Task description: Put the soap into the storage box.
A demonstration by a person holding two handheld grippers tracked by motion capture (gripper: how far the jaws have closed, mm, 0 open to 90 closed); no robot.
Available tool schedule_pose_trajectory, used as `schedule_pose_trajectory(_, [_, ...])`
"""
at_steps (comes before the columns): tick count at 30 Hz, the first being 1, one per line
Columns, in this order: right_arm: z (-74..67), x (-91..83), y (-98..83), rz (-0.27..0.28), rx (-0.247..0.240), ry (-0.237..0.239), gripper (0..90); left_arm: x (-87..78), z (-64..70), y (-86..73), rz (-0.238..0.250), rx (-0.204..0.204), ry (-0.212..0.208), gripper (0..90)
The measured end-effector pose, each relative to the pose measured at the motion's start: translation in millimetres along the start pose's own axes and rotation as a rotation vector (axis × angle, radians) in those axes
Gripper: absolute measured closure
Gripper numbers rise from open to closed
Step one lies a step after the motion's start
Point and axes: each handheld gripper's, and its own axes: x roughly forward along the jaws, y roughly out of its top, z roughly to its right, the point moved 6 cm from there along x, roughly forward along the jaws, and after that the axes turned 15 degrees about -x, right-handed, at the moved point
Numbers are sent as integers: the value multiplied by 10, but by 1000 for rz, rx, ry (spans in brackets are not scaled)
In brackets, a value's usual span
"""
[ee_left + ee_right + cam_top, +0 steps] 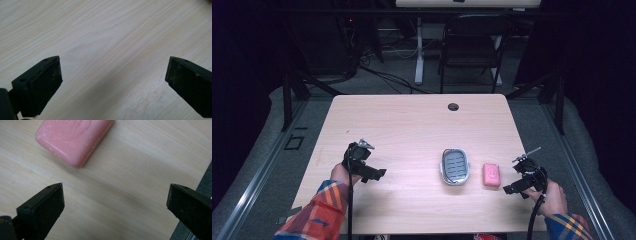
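A: What's the biggest thing there?

B: The counter [412,125], pale wood grain, with a small round hole [453,106] near its far edge. Behind it, on the floor, stands a dark folding chair [474,47].

A: And on the counter?

B: Take the soap dish [455,166] as the landmark. It is grey, with a slotted insert, and sits toward the near right part of the counter. Just right of the dish, apart from it, lies a pink bar of soap [491,174] flat on the wood.

A: Where are the hands?

B: The left hand [343,172] is well to the left of the dish, in a plaid sleeve [319,212]. The right hand [552,197] is to the right of the dish, beyond the soap, near the counter's right edge.

A: The claws?

B: The left claw [374,173] points toward the dish from well off. In the left gripper view its jaws are spread wide over bare wood, released, grasping nothing. The right claw [512,188] sits right of the soap, near it but not touching. In the right gripper view its jaws are likewise spread wide and empty, with the soap ahead of them toward the left jaw.
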Motion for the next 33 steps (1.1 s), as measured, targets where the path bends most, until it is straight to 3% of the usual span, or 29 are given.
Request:
schedule_pose_trajectory(10, [-29,-4,3,-9,-8,22,9,-3,7,-2,-1,3,-2,7])
schedule_pose_trajectory(21, [-55,-38,29,-13,-29,9,9,-9,8,-5,2,4,-1,7])
schedule_pose_trajectory(22, [-64,-28,35,4,-14,5,9,-7,-1,-8,-4,8,6,7])
schedule_pose_trajectory(33, [-95,-113,112,39,-27,-11,16,-8,-5,-10,-6,7,3,6])
